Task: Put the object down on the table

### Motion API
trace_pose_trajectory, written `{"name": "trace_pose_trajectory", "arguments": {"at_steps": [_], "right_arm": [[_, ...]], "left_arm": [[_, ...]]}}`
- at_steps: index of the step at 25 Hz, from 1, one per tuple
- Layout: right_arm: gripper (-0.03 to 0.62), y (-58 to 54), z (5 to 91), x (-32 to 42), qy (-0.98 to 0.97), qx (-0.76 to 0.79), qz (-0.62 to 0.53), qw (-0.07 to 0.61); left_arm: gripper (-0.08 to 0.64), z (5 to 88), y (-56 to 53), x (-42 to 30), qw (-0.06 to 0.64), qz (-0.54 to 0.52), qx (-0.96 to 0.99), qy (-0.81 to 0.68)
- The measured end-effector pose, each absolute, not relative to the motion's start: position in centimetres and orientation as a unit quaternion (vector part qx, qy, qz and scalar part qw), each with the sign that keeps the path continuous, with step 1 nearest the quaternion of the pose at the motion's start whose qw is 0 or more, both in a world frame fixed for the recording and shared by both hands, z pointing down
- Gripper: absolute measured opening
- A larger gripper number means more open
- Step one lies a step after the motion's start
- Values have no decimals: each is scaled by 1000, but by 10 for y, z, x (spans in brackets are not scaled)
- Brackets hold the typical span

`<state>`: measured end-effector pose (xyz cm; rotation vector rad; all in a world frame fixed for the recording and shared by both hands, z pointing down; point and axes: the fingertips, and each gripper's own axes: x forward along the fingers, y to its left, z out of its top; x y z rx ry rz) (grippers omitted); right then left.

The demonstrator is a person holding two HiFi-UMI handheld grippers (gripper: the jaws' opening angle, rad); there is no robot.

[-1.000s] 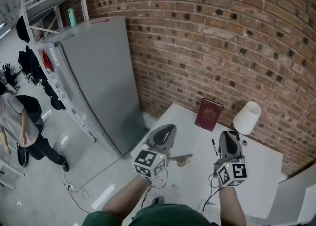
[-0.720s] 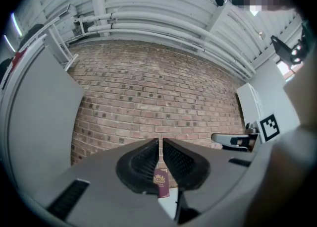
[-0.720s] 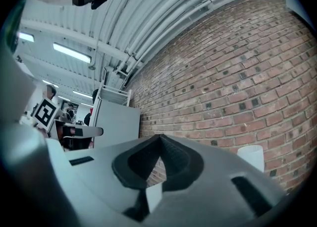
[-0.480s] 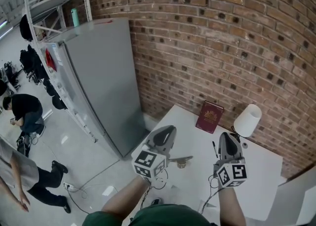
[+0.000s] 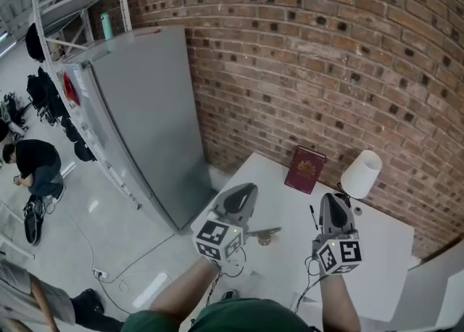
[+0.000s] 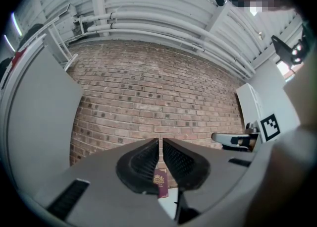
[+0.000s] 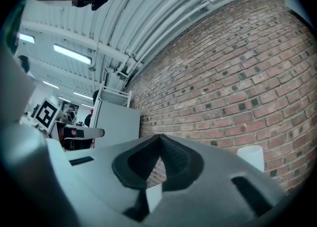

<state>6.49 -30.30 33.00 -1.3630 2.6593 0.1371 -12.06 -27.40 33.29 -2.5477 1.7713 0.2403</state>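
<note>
Holding a two-jaw gripper in each hand, a person leans over a white rectangular surface set against a red brick wall. A maroon booklet with a gold crest lies flat near the wall edge of that surface, and everything else is easiest to place from it.

The left gripper hangs on the person's side of the booklet and a little to its left. Its jaws are all but together, with only a thin slit between them and nothing in it. In the left gripper view the booklet shows far beyond that slit, well apart from the gripper.

The right gripper is on the person's side of the booklet and slightly to its right. In the right gripper view its jaws meet at the tips and are empty.

A small tan object lies on the surface nearer the person than the booklet, between the two grippers and close beside the left one. It is too small to make out what it is. A thin black pen-like stick lies just short of the booklet, beside the right gripper.

A white tapered cup stands just right of the booklet. A tall grey metal cabinet rises well to the booklet's left, off the surface. Farther left again, a person in black crouches on the floor.
</note>
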Motion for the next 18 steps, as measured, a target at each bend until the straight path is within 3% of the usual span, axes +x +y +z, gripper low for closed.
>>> {"name": "trace_pose_trajectory", "arguments": {"at_steps": [18], "right_arm": [[0,-304,333,78,886,-456,38,81]], "left_arm": [[25,336,-276,-110,16,62,-817,573]]}}
